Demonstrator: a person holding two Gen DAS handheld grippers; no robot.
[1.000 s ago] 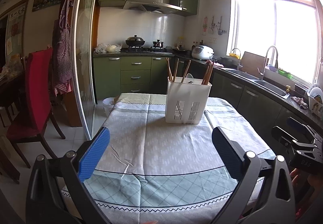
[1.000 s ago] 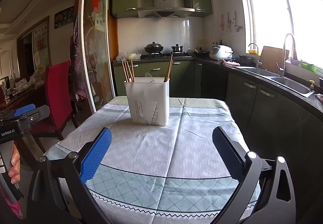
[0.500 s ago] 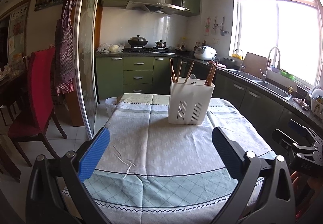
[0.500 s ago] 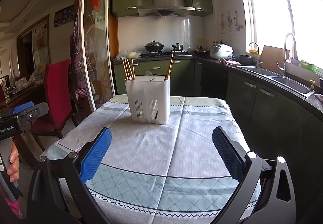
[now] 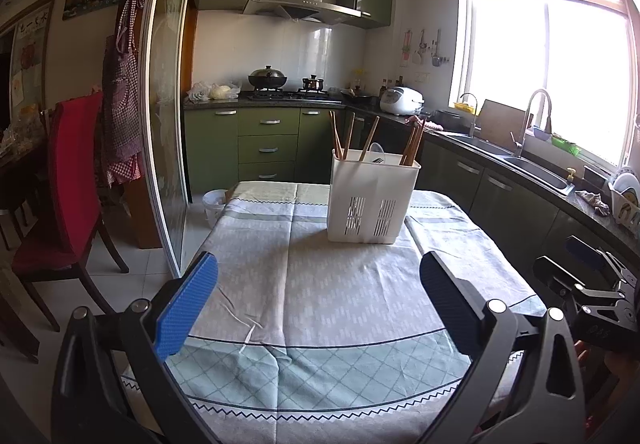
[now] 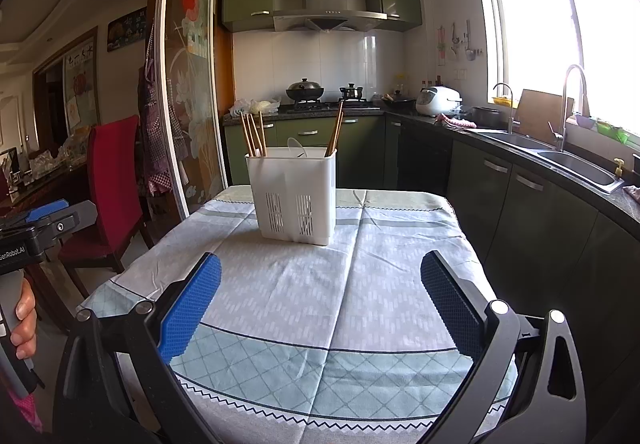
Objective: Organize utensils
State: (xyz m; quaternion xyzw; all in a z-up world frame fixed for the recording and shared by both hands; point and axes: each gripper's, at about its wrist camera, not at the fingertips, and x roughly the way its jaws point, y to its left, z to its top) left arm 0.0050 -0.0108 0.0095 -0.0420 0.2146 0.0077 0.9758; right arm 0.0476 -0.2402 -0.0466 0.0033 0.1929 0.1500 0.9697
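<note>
View along my two claws. The table under a grey-and-green patterned cloth carries a white slotted plastic utensil caddy at its far middle, well apart from both claws. Brown wooden chopsticks stand tilted in its outer compartments; a pale spoon-like piece sits between. I judge the sticks light, stiff and smooth, best pinched near their upper ends. Left claw and right claw both gape, empty.

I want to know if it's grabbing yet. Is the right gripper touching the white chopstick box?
Apart. In the right wrist view the right gripper is open, with bare tablecloth between it and the white chopstick box.
</note>
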